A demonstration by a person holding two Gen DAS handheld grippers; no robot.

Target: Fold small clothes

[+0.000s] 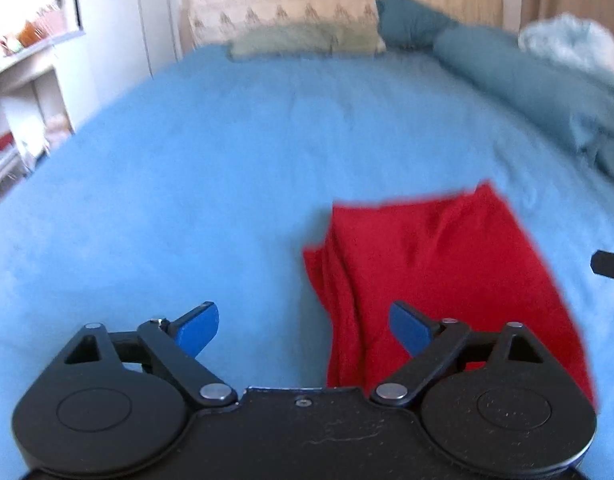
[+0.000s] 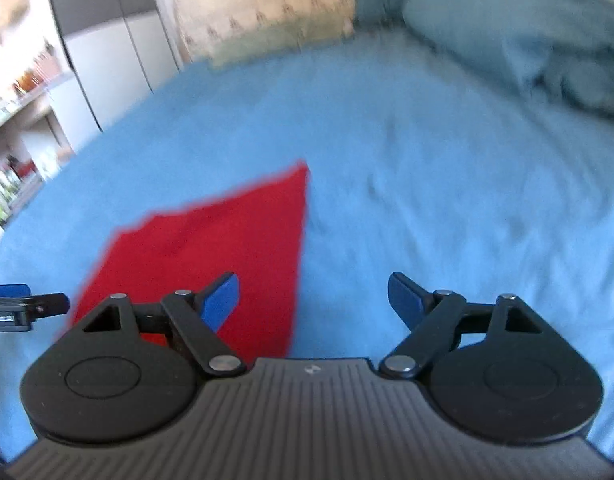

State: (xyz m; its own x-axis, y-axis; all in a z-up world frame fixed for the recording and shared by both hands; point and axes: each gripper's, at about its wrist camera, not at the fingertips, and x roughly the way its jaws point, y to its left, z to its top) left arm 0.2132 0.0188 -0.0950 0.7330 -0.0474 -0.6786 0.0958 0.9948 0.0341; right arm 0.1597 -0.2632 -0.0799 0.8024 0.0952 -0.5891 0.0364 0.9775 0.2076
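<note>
A folded red garment [image 1: 435, 276] lies flat on the blue bedspread [image 1: 211, 184]. In the left wrist view it is ahead and to the right of my left gripper [image 1: 303, 328], which is open and empty; its right fingertip is over the garment's left folds. In the right wrist view the red garment [image 2: 211, 248] is ahead and to the left of my right gripper [image 2: 315, 300], which is open and empty above the bedspread [image 2: 447, 200]. Each gripper shows at the edge of the other's view.
A bunched teal blanket [image 1: 539, 92] lies at the bed's far right. Pillows [image 1: 307, 36] rest against the headboard. White shelves with small items [image 1: 23, 80] stand left of the bed. Both views are blurred.
</note>
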